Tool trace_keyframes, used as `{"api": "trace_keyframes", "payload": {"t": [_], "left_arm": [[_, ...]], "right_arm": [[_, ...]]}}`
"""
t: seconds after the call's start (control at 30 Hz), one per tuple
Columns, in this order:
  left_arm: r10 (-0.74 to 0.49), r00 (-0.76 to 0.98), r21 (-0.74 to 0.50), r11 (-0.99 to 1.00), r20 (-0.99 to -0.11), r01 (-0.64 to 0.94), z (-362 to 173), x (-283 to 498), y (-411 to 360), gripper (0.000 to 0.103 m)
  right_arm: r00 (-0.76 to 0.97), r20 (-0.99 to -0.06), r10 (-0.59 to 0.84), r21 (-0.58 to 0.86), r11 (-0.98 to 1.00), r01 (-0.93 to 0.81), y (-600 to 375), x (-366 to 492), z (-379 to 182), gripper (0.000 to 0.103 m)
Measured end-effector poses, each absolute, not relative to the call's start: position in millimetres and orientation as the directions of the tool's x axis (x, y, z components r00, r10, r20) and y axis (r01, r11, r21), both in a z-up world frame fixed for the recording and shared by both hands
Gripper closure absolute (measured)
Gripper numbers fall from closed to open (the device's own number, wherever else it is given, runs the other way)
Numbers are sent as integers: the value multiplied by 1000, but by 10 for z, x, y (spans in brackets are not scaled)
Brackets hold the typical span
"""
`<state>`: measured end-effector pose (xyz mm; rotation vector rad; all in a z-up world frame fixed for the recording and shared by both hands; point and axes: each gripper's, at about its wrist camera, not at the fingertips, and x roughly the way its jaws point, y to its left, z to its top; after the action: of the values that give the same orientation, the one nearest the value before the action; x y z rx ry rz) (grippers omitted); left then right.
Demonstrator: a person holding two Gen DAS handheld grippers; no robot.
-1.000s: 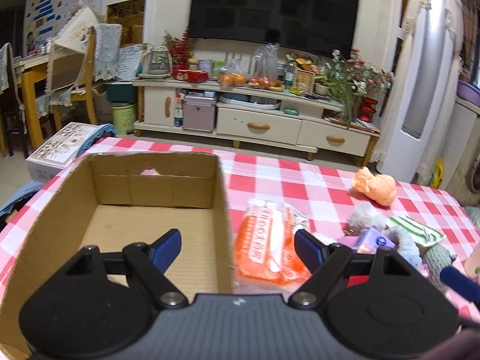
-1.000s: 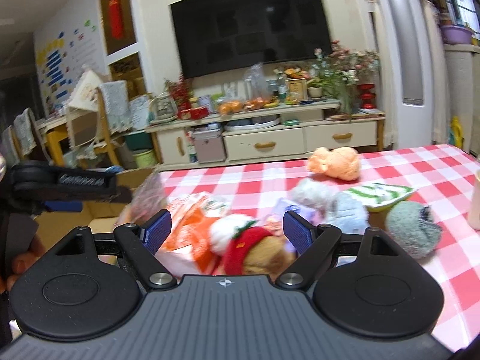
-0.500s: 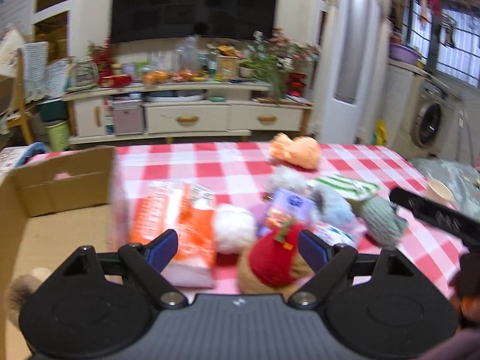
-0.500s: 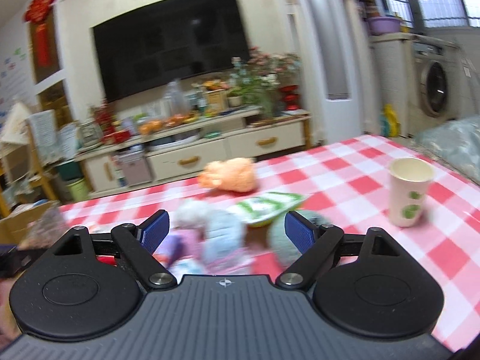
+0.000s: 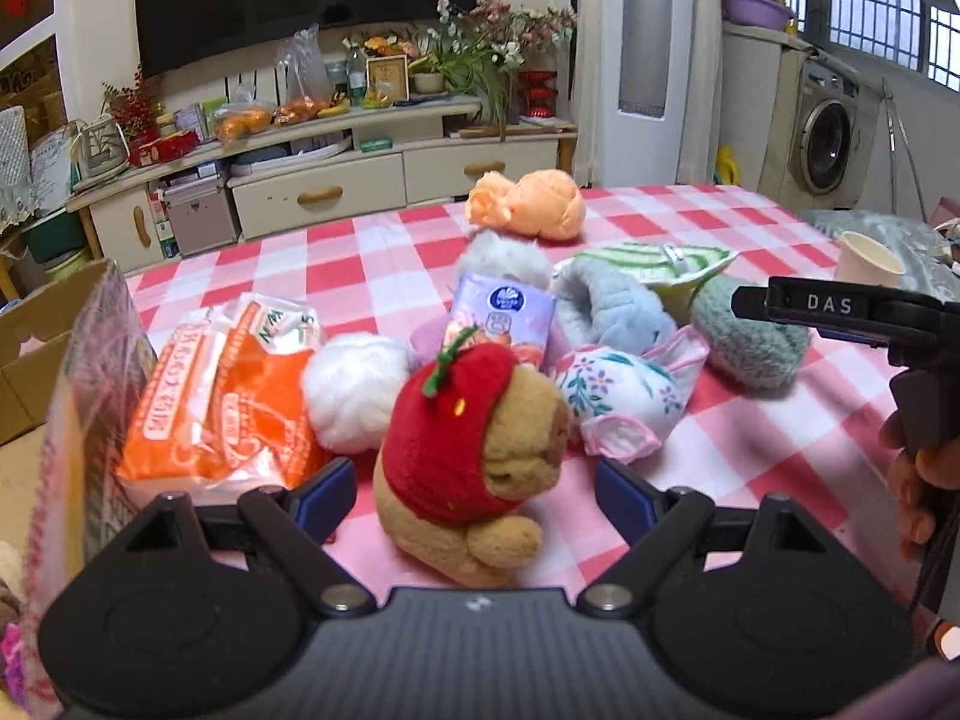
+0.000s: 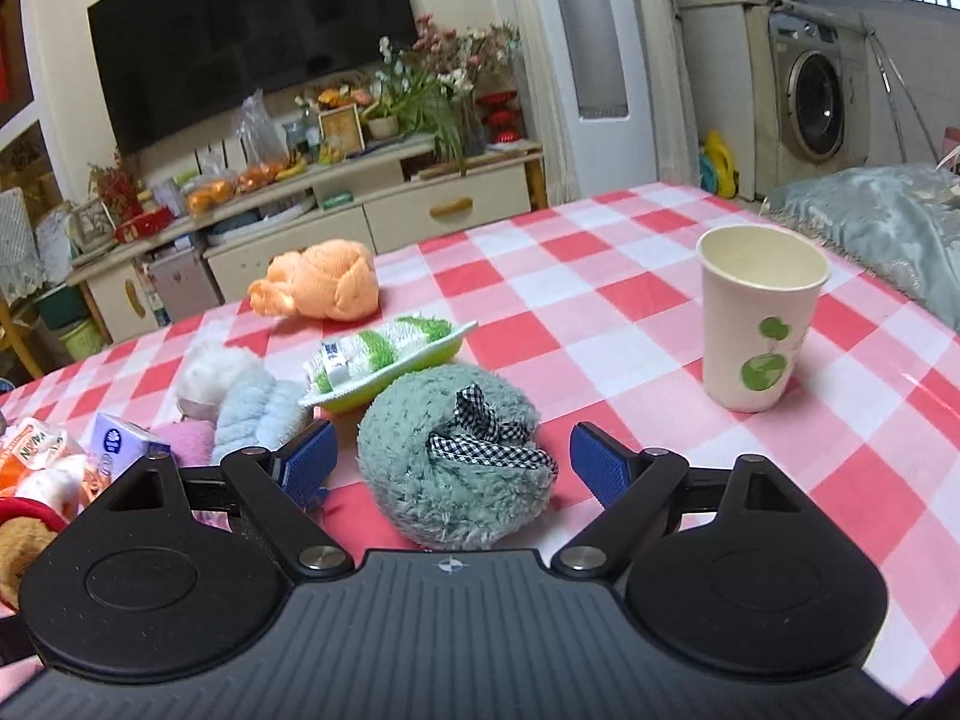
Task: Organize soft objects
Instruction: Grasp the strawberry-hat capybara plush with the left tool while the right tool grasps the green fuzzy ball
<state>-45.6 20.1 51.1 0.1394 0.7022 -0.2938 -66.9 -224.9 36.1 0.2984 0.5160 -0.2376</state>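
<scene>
A brown plush bear with a red apple hood [image 5: 474,450] lies on the checked tablecloth between the open jaws of my left gripper [image 5: 474,495]. A teal fluffy pad with a checked bow [image 6: 453,456] lies between the open jaws of my right gripper [image 6: 453,465]. Neither gripper touches its object. Beside the bear are a white pompom [image 5: 354,396], a floral cloth [image 5: 618,396], a blue fluffy item [image 5: 606,312] and an orange plush [image 5: 528,210]. The cardboard box [image 5: 36,324] stands at the left edge.
Orange packets [image 5: 222,396] and a purple tissue pack [image 5: 504,318] lie near the box. A green striped sponge in a dish [image 6: 384,360] sits behind the teal pad. A paper cup [image 6: 759,315] stands to the right. The right gripper shows in the left wrist view [image 5: 840,306].
My left gripper swung right from over the box to the plush bear. My right gripper swung right from the bear to the teal pad. Both stayed open.
</scene>
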Motion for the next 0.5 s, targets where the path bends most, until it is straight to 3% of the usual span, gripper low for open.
{"api": "trace_keyframes", "payload": {"t": [0.5], "left_arm": [[-196,697,8,961,-690,278,450,-234,181,30]], "right_arm": [[789,-605,-107,196,941,277,-2190,-395,242,0]]}}
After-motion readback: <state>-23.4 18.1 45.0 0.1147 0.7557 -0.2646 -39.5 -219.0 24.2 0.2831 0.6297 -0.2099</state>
